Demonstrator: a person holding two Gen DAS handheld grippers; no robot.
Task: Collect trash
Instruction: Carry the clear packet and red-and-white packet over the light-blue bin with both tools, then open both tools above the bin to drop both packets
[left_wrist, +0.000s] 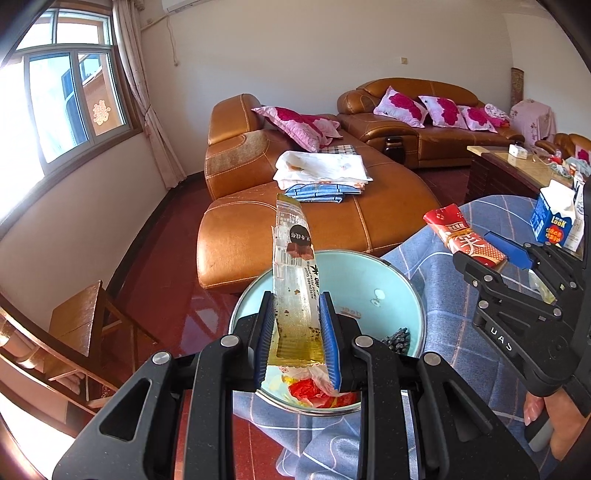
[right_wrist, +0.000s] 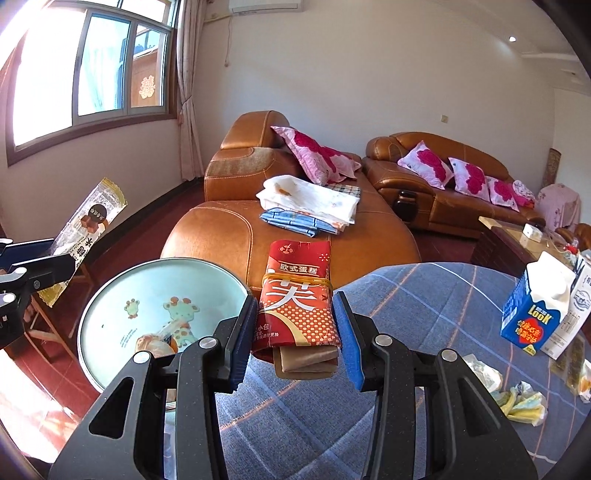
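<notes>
My left gripper (left_wrist: 297, 339) is shut on a clear snack wrapper (left_wrist: 293, 273) that stands upright over the pale blue trash bin (left_wrist: 402, 295). Red and clear scraps lie in the bin's bottom. My right gripper (right_wrist: 297, 338) is shut on a red cake packet (right_wrist: 297, 295) bound with a rubber band, held above the table's edge next to the bin (right_wrist: 159, 291). In the left wrist view the right gripper (left_wrist: 491, 254) shows at the right with the red packet (left_wrist: 463, 236). The clear wrapper (right_wrist: 88, 225) appears at the left of the right wrist view.
A blue checked tablecloth (right_wrist: 424, 332) covers the table. On it stand a blue milk carton (right_wrist: 535, 314) and crumpled wrappers (right_wrist: 521, 400). An orange leather sofa (right_wrist: 295, 221) with folded cloths lies beyond. A wooden stool (left_wrist: 79, 317) stands at the left on the red floor.
</notes>
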